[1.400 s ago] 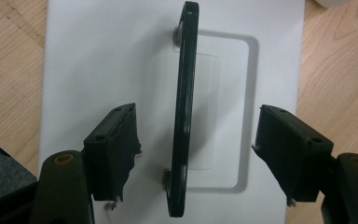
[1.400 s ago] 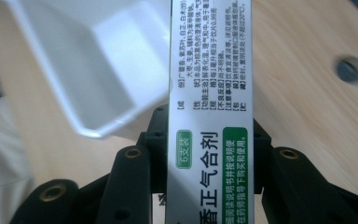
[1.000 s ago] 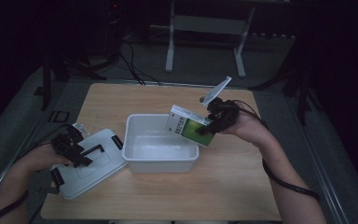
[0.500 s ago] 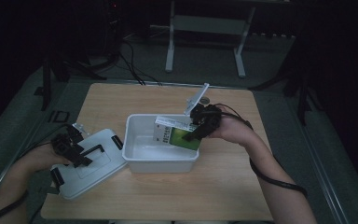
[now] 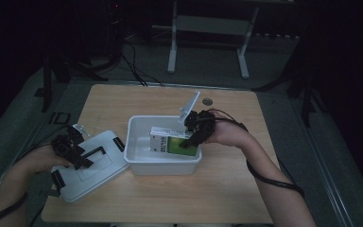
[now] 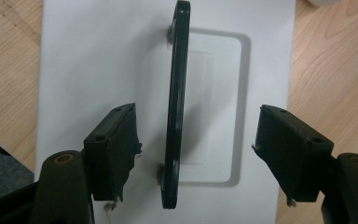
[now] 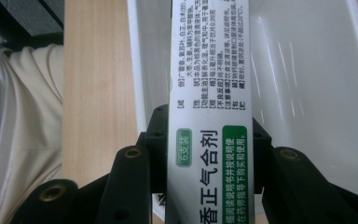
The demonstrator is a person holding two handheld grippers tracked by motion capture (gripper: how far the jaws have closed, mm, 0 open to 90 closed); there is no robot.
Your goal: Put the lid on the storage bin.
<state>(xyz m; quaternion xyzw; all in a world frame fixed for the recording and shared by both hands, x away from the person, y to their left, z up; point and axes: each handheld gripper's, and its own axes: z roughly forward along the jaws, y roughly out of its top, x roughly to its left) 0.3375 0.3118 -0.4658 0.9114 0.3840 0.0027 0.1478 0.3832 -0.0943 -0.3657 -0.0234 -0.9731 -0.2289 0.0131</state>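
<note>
A light wooden surface (image 5: pixel 227 194) stands on grey floor (image 5: pixel 283 80), with a white metal stand (image 5: pixel 208 28) behind it in the dark.

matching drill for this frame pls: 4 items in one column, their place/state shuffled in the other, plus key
1. medicine box
2. lid
3. white bin
4. left gripper

a. jaws open on either side of a black handle
b. flat on the table, left of the bin
c. clamped in the right gripper, over the bin
d. mid-table, open-topped

Pairs: 1-c, 2-b, 3-d, 4-a
</note>
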